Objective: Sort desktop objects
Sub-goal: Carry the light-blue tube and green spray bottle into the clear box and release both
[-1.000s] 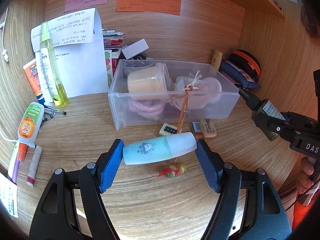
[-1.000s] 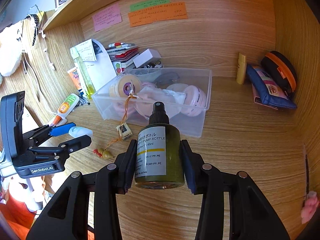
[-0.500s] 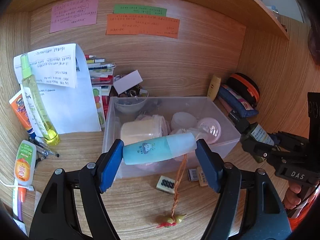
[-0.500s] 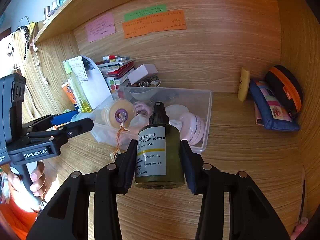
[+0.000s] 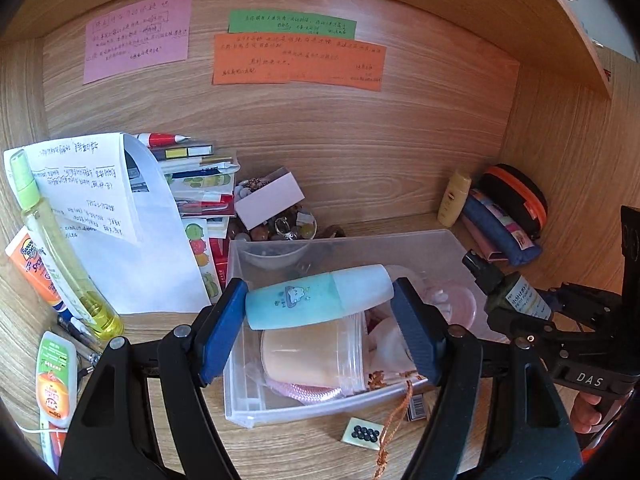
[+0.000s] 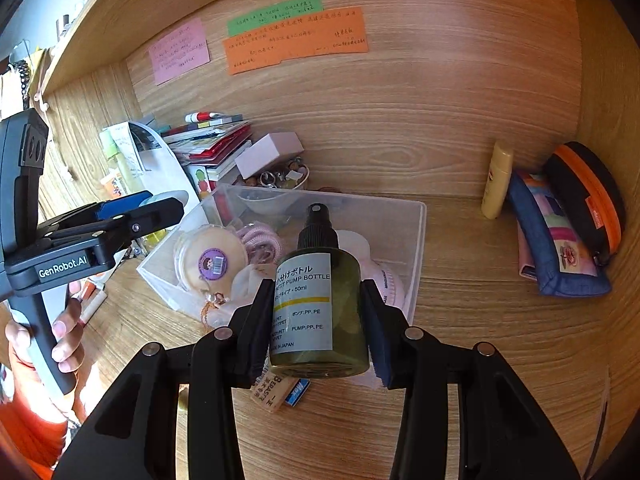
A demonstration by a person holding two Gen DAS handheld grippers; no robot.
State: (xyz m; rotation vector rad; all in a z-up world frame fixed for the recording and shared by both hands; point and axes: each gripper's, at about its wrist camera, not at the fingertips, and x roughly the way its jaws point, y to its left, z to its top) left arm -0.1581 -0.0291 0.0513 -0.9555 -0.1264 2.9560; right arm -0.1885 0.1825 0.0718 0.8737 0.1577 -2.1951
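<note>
- My left hand-held gripper [image 5: 320, 304] is clamped on a blue tube [image 5: 316, 302], gripped end to end, so its long axis runs crosswise between the two pads, pale cap toward my right.
- My right hand-held gripper [image 6: 318, 312] is closed on a green spray bottle [image 6: 318, 308], held upright by its sides with the black pump head pointing away from me.
- Both loads hang over the clear plastic bin [image 5: 420, 240] — the tube above its left half, the bottle above its near right edge, as far as the fisheye views let me judge.
- The bin lies straight ahead of and below both grippers; I judge the left one nearer to a drop, since the tube already sits over the open inside.
- Under the tube the bin holds a round cream-coloured jar [image 5: 308, 354] and a pink cord [image 5: 304, 394], so the free room looks to be toward the back, near a small bowl [image 5: 272, 254] — the tube's length should fit crosswise there, though I cannot be sure.
- On the surface in front of the bin lie a small tile with black dots [image 5: 362, 434] and an eraser [image 6: 276, 392], both outside it.
- Further out: a tall yellow bottle [image 5: 60, 248] at the left, and a blue pouch [image 6: 560, 240] well apart at the right.
</note>
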